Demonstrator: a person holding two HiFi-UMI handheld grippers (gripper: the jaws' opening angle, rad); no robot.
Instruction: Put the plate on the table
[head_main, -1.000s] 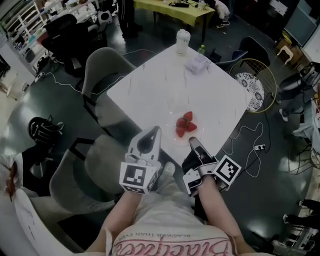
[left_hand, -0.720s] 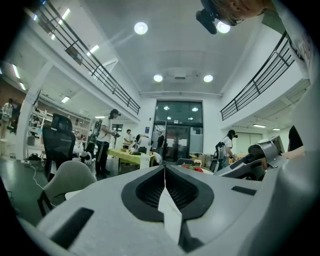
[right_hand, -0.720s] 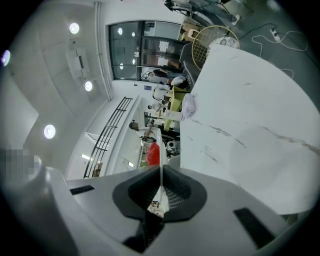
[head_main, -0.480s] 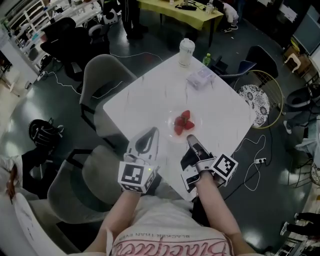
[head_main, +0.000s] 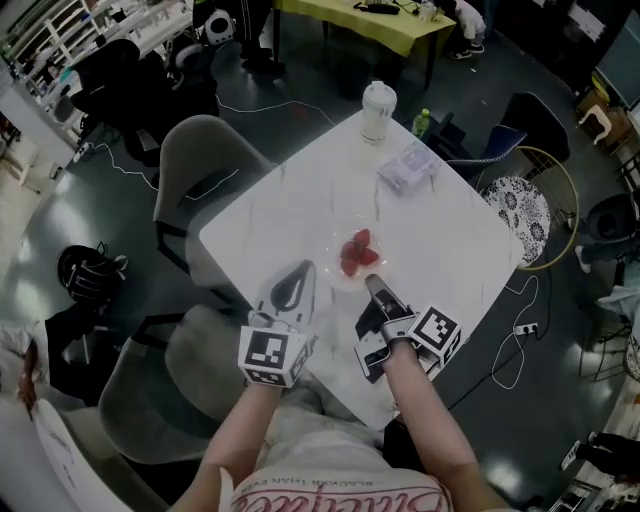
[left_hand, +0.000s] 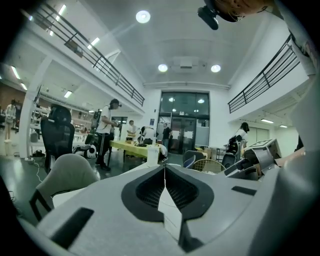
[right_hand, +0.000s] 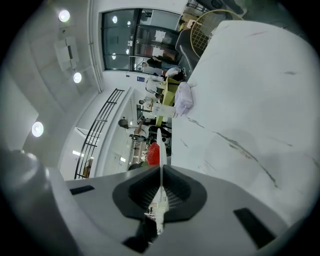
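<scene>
At the far corner of the table (head_main: 290, 210) we see a white lidded cup (head_main: 378, 108), and a clear plastic packet (head_main: 408, 165) lies near the far right edge. Red strawberries (head_main: 352, 252) sit heaped near the middle. A green bottle (head_main: 422, 122) shows just past the far corner; we cannot tell what it rests on. A grey chair (head_main: 200, 160) stands at the far left edge, a wire chair (head_main: 520, 205) beside the right corner, and a yellow desk (head_main: 330, 25) beyond.
</scene>
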